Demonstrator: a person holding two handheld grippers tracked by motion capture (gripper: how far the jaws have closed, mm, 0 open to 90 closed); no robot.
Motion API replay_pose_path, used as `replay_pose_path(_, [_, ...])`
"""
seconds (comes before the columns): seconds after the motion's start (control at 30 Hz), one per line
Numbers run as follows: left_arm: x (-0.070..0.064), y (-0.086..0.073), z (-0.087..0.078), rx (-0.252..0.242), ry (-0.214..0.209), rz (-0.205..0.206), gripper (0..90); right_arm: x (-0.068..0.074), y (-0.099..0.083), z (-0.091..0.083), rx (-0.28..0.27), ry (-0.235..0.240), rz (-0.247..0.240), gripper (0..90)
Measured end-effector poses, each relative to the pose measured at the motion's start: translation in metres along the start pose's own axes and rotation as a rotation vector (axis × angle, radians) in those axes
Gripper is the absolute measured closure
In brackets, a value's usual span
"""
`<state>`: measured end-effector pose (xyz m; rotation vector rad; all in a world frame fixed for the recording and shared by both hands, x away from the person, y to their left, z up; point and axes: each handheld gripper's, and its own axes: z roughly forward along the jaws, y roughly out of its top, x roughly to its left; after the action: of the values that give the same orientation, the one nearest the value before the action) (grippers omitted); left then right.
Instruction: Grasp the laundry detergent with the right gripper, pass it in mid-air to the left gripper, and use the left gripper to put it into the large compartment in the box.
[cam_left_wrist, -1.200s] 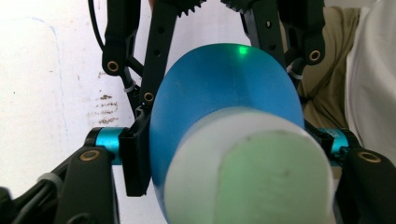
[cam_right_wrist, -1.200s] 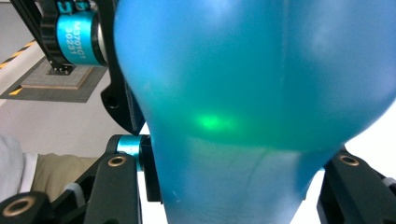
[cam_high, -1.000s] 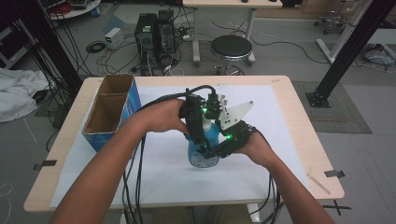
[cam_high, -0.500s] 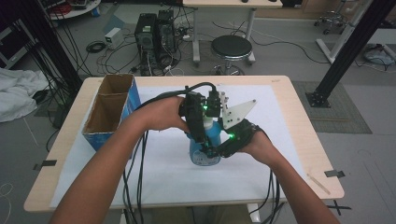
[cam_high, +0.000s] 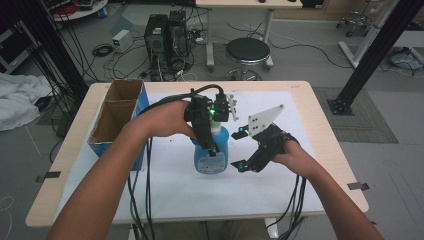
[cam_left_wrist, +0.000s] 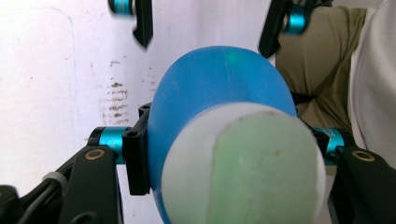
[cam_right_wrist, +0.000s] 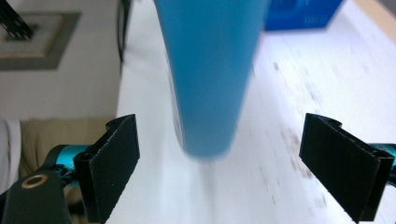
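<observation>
- Blue bottle (cam_high: 211, 152) upright, mid surface (cam_high: 310, 200).
- Left hand-held gripper (cam_left_wrist: 224, 154) clamped on its upper body from above.
- Right hand-held gripper (cam_right_wrist: 233, 163) wide open beside it.
- Center bottle between jaws before closing; hold left steady.

bottle (cam_high: 211, 155): stands on the table (cam_high: 320, 120), between the left gripper (cam_left_wrist: 224, 154) fingers (cam_left_wrist: 136, 156)
right gripper (cam_high: 241, 150) fingers (cam_right_wrist: 112, 158): spread wide, just right of the bottle
box (cam_high: 117, 116): far left of the fingers, on the table
</observation>
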<state>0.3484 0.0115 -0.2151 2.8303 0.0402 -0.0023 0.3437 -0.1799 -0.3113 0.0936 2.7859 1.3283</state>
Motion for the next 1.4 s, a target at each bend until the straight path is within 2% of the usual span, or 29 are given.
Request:
replay_pose_path(0.07, [0.001, -0.003, -0.001, 0.000, 0.006, -0.009, 38.0, -0.005, -0.004, -0.005, 0.057, -0.012, 0.037, 11.3])
replay_pose_path(0.13, [0.003, -0.005, -0.002, 0.000, 0.011, -0.016, 38.0, -0.009, -0.008, -0.012, 0.085, -0.047, 0.058, 11.3])
replay_pose_path(0.23, [0.005, -0.008, -0.002, 0.009, 0.017, -0.029, 38.0, -0.014, -0.012, -0.023, 0.107, -0.028, 0.078, 11.3])
replay_pose_path(0.3, [0.006, -0.010, -0.002, 0.013, 0.022, -0.038, 38.0, -0.016, -0.013, -0.028, 0.158, -0.012, 0.075, 11.2])
replay_pose_path(0.4, [0.009, -0.014, -0.004, 0.009, 0.028, -0.055, 38.0, -0.018, -0.016, -0.034, 0.229, -0.033, 0.091, 11.1])
replay_pose_path(0.47, [0.010, -0.016, -0.006, 0.008, 0.038, -0.065, 38.0, -0.020, -0.018, -0.037, 0.259, -0.069, 0.122, 1.1])
replay_pose_path(0.5, [0.011, -0.017, -0.006, 0.008, 0.042, -0.075, 37.9, -0.022, -0.020, -0.040, 0.269, -0.087, 0.139, 0.5])
replay_pose_path(0.57, [0.013, -0.019, -0.008, 0.006, 0.051, -0.093, 38.0, -0.026, -0.024, -0.047, 0.279, -0.090, 0.163, 0.6])
replay_pose_path(0.63, [0.016, -0.022, -0.011, 0.005, 0.059, -0.111, 38.0, -0.029, -0.029, -0.056, 0.288, -0.120, 0.174, 0.6])
replay_pose_path(0.7, [0.018, -0.024, -0.015, 0.005, 0.071, -0.129, 37.9, -0.034, -0.033, -0.065, 0.316, -0.117, 0.194, 0.7])
replay_pose_path(0.8, [0.022, -0.026, -0.022, 0.014, 0.092, -0.163, 38.0, -0.042, -0.036, -0.078, 0.352, -0.181, 0.240, 0.7])
replay_pose_path(0.9, [0.026, -0.029, -0.030, 0.014, 0.111, -0.189, 37.9, -0.052, -0.038, -0.093, 0.398, -0.211, 0.276, 0.7])
replay_pose_path(1.0, [0.030, -0.032, -0.038, 0.009, 0.126, -0.224, 38.0, -0.061, -0.039, -0.105, 0.434, -0.263, 0.315, 0.8])
replay_pose_path(1.13, [0.034, -0.037, -0.048, 0.005, 0.145, -0.276, 38.0, -0.073, -0.042, -0.114, 0.467, -0.268, 0.371, 0.8])
replay_pose_path(1.2, [0.035, -0.040, -0.052, -0.005, 0.156, -0.295, 37.9, -0.078, -0.046, -0.115, 0.504, -0.276, 0.390, 0.8])
replay_pose_path(1.4, [0.037, -0.050, -0.063, -0.007, 0.177, -0.339, 38.0, -0.082, -0.053, -0.116, 0.521, -0.270, 0.399, 0.9])
